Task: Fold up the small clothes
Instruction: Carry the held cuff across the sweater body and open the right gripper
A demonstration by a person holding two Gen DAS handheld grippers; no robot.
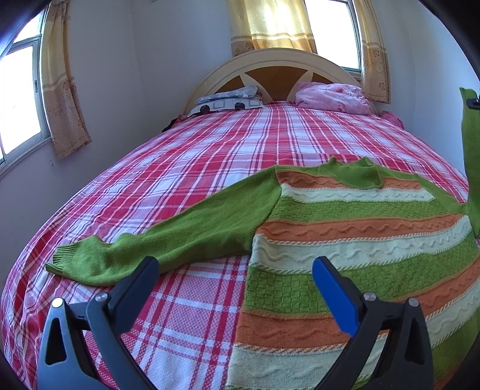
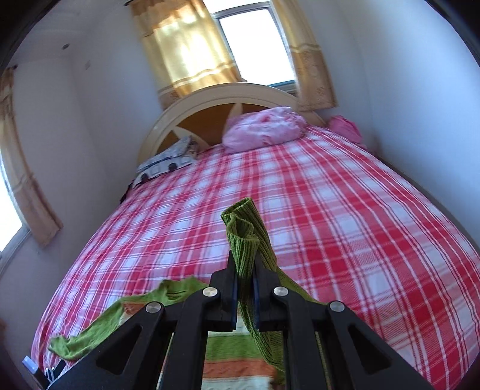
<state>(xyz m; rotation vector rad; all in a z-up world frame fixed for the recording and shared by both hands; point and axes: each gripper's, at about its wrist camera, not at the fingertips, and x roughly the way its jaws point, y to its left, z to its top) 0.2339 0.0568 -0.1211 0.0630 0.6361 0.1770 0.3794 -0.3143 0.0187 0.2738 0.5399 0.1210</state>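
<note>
A small striped sweater (image 1: 360, 240), green, orange and cream, lies flat on the red plaid bed (image 1: 180, 168). Its left green sleeve (image 1: 156, 243) stretches out to the left. My left gripper (image 1: 235, 270) is open and empty, low over the sweater's left edge and the sleeve. My right gripper (image 2: 244, 270) is shut on the ribbed cuff of the right sleeve (image 2: 243, 240) and holds it up above the bed. That lifted sleeve shows at the right edge of the left wrist view (image 1: 471, 150). The sweater body shows under the right gripper (image 2: 234, 360).
A patterned pillow (image 1: 228, 100) and a pink bundle (image 1: 333, 94) lie by the arched headboard (image 1: 270, 63). Walls close in on the bed's left and right sides. Curtained windows (image 1: 270, 24) stand behind and to the left.
</note>
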